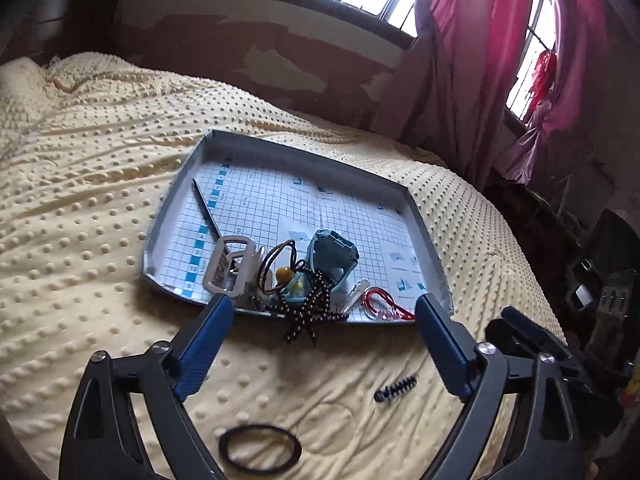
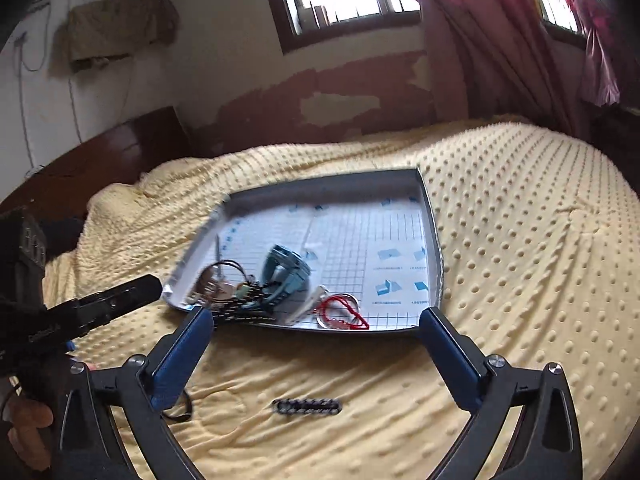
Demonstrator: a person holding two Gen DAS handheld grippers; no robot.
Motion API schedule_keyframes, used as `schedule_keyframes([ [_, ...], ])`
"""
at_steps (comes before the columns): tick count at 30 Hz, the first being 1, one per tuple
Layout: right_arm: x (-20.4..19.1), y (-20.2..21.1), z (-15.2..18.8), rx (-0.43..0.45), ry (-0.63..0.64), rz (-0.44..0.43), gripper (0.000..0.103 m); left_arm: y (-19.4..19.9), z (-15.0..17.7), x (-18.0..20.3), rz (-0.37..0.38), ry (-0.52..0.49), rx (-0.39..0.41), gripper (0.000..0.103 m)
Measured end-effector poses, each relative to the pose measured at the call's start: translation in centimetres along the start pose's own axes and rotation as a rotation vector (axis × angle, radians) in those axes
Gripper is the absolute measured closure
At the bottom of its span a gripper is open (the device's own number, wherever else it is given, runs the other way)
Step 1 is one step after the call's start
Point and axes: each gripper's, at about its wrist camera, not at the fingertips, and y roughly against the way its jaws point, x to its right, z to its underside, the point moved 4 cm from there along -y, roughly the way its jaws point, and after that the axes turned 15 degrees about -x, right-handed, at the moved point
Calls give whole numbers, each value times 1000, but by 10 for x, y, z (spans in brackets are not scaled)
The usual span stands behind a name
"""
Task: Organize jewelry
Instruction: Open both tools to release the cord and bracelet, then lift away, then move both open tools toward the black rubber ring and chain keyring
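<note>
A shallow grey tray [image 1: 424,232] lined with grid paper lies on the yellow dotted bedspread [image 1: 100,160]. Piled at its near edge are a silver buckle [image 1: 230,268], a teal watch [image 1: 332,258], a black dotted cord [image 1: 316,304] and a red string loop [image 1: 386,304]. On the bedspread in front lie a black ring-shaped band [image 1: 260,448] and a small black spiral hair tie [image 1: 396,388]. My left gripper [image 1: 324,308] is open, its tips at the tray's near rim. My right gripper [image 2: 316,318] is open too, above the hair tie [image 2: 307,406], facing the tray [image 2: 434,236].
The bed runs to a dark wooden headboard [image 2: 100,152] at the left and a wall with peeling paint behind. Pink curtains [image 1: 500,60] hang by the windows at the right. A person's hand [image 2: 28,432] holds the left gripper's body [image 2: 88,308].
</note>
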Motion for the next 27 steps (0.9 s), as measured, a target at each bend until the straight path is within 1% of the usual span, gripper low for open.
schedule_keyframes([
  [3,-18,27,13,58,38,13,0,27,15,8,8,-36,74,11],
  [5,-27,45,25,86,48,14,0,46,27,12,-2,-54,117,6],
  [8,-37,65,38,114,55,14,0,72,47,15,-23,-70,177,4],
  [9,-41,71,43,123,58,15,0,77,51,15,-27,-74,184,2],
  [12,-52,89,60,150,65,16,0,94,69,18,-59,-97,204,2],
  [15,-64,106,77,177,82,23,0,110,92,18,-74,-124,251,2],
  [19,-77,119,94,209,100,44,0,121,121,14,-72,-153,298,2],
  [21,-82,121,101,212,105,55,0,125,134,11,-96,-172,315,2],
  [24,-86,120,111,205,106,69,0,132,152,6,-136,-184,367,2],
  [27,-88,117,121,188,114,68,0,135,160,0,-183,-171,363,2],
])
